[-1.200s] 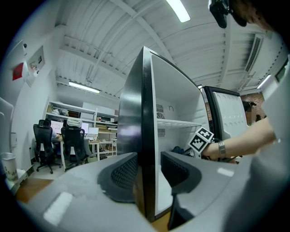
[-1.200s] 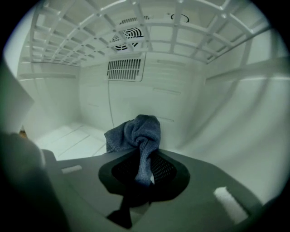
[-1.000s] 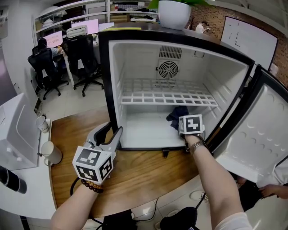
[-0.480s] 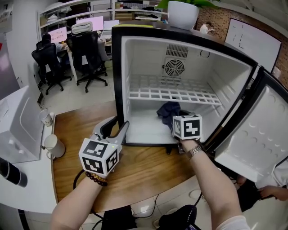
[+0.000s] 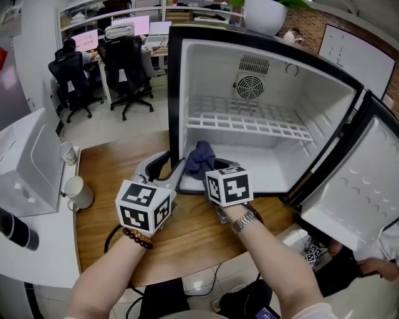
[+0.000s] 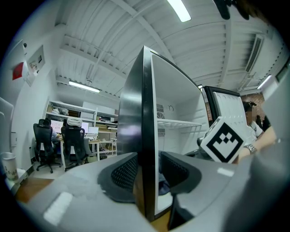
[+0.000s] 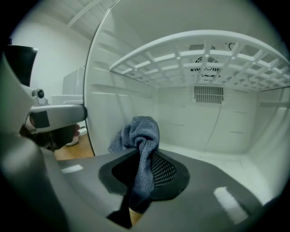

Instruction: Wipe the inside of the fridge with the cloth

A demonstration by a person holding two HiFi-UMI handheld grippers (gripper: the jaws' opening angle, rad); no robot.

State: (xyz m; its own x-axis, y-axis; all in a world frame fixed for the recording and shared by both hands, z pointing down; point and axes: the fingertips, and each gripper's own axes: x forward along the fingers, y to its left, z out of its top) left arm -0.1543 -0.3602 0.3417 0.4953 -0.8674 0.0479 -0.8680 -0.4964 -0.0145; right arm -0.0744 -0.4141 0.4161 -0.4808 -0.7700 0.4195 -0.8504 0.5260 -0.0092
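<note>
A small white fridge [image 5: 324, 99] stands open on a wooden table [image 5: 187, 233], with a wire shelf [image 5: 249, 123] and a round fan grille [image 5: 249, 87] inside. My left gripper [image 5: 169, 169] clamps the front edge of the fridge's black left wall [image 6: 147, 113]; its pads [image 6: 124, 172] sit on either side of that edge. My right gripper [image 5: 206, 168] is shut on a bunched blue cloth [image 5: 199, 156] at the lower left front of the interior, close beside the left gripper. In the right gripper view the cloth [image 7: 142, 133] stands up between the jaws [image 7: 142, 174], under the shelf [image 7: 195, 54].
The fridge door [image 5: 349, 187] hangs open at the right. Two white mugs [image 5: 78, 192] [image 5: 67, 152] and a white appliance [image 5: 25, 168] are at the table's left. A white plant pot [image 5: 265, 15] sits on top of the fridge. Office chairs [image 5: 128, 62] stand behind.
My right gripper carried the cloth from the right side of the fridge floor across to the left front corner, beside the left gripper. The left gripper kept its hold on the wall.
</note>
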